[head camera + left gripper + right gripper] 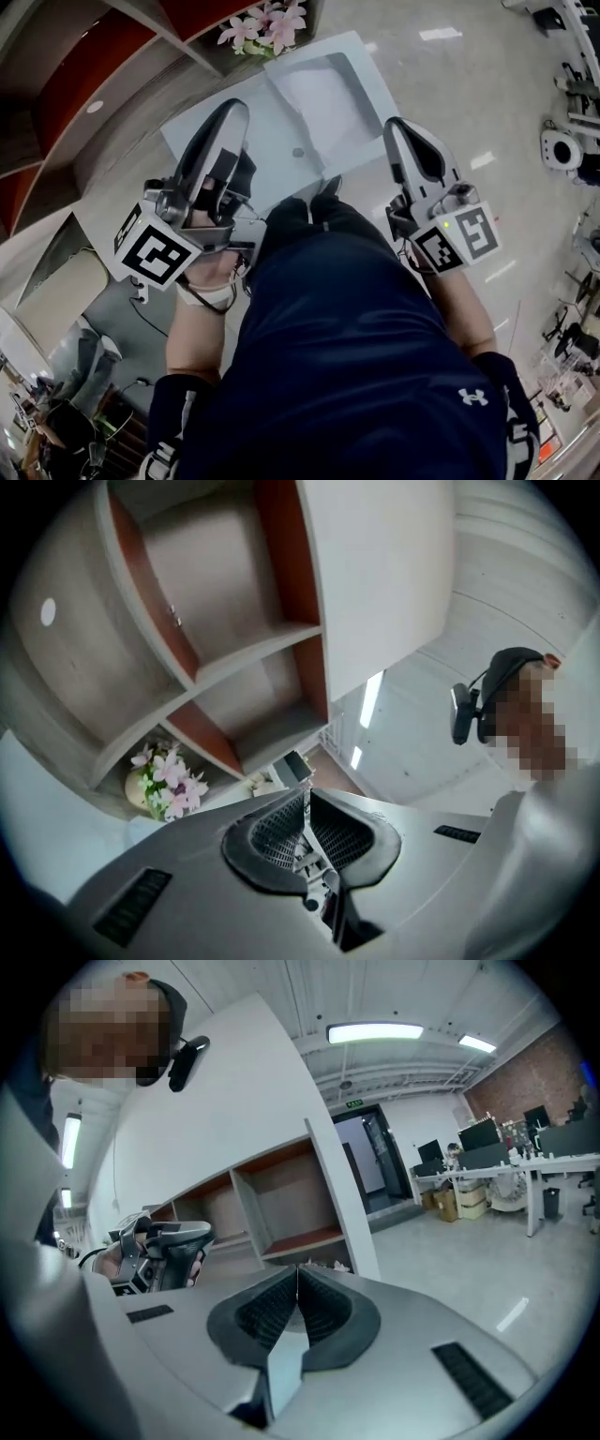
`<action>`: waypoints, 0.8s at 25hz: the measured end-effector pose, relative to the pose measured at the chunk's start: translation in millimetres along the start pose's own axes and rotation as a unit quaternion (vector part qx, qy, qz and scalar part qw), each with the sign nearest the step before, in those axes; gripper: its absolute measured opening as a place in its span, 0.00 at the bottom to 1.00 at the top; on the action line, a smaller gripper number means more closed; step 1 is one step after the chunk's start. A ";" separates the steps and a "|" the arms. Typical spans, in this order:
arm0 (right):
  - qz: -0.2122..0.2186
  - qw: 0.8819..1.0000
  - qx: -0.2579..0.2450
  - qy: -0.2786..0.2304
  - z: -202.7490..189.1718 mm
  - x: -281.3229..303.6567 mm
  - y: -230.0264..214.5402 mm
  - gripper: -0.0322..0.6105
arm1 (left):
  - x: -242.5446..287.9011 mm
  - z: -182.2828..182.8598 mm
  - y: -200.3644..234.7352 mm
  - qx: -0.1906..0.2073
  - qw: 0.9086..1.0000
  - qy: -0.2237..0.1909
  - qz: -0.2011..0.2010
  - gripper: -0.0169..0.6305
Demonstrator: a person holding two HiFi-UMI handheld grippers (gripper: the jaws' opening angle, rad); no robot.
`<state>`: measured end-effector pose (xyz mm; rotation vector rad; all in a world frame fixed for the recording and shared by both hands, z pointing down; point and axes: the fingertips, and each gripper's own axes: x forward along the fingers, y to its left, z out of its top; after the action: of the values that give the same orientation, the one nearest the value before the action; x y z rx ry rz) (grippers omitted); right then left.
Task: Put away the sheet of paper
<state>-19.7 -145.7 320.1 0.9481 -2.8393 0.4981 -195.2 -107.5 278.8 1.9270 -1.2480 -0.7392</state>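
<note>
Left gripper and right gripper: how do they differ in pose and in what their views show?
In the head view the left gripper leans rightward over the white table; the right gripper stands near its right edge. The left gripper view shows pink flowers; the right gripper view shows desks across an open room. Both are shut and empty.

Flowers [267, 25] cropped at top, blurred pale sheet [323, 101], perhaps paper

Both the left gripper [306, 799] and right gripper [297, 1274] are pale grey with black ribbed pads [258, 1312]. Beyond the left fingertips [286, 810]: pink-white flowers [169, 780], grey shelf [248, 653] lined rust-red.
</note>
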 end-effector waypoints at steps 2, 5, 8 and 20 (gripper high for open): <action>0.017 1.000 -0.009 -0.014 14.4 3.7 11.6 0.07 | -9.3 17.4 -16.7 0.018 1.000 -0.023 -0.004 0.08; 0.036 0.998 -0.024 -0.038 34.4 5.7 32.0 0.07 | -19.2 35.2 -47.8 0.080 0.995 -0.050 -0.014 0.07; 0.043 0.997 -0.044 -0.054 44.3 6.9 47.5 0.07 | -18.8 33.0 -67.6 0.166 0.985 -0.052 -0.013 0.07; 0.020 0.997 -0.058 -0.046 32.5 11.8 36.7 0.07 | -11.5 -24.7 3.5 0.333 0.936 0.035 0.111 0.06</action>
<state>-51.0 -135.8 281.9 0.9185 -2.9377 0.2975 -182.2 -91.5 296.9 2.2435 -1.7917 -0.1198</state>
